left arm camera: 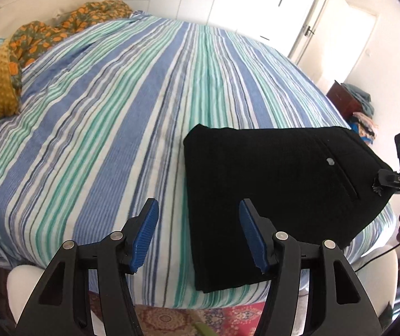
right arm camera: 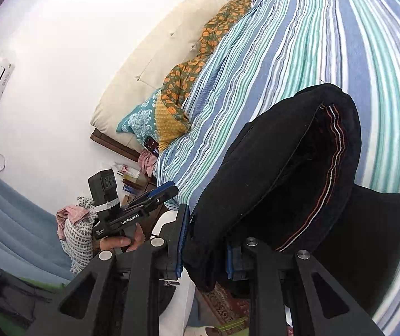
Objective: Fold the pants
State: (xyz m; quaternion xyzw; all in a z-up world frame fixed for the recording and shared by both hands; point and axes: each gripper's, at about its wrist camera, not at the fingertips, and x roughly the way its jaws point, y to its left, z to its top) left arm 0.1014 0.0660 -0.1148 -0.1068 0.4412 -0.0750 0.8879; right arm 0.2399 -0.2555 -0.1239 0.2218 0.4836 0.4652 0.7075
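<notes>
Black pants (left arm camera: 278, 196) lie folded on the striped bedspread (left arm camera: 116, 112) near the bed's front right corner, back pocket with a button facing up. My left gripper (left arm camera: 198, 232) is open and empty, hovering just left of the pants' near edge. My right gripper (right arm camera: 205, 249) is shut on the pants' waistband end (right arm camera: 298, 168) and lifts it, so the striped inner band shows. The right gripper also shows at the far right of the left wrist view (left arm camera: 379, 182), pinching the fabric edge. The left gripper shows in the right wrist view (right arm camera: 160, 193), jaws apart.
A yellow and orange floral blanket (left arm camera: 18, 56) and a teal pillow (right arm camera: 138, 120) lie at the head of the bed. A patterned rug (left arm camera: 172, 319) covers the floor below the bed edge. A nightstand with bottles (right arm camera: 133, 179) and piled clothes (right arm camera: 77, 224) stand beside the bed.
</notes>
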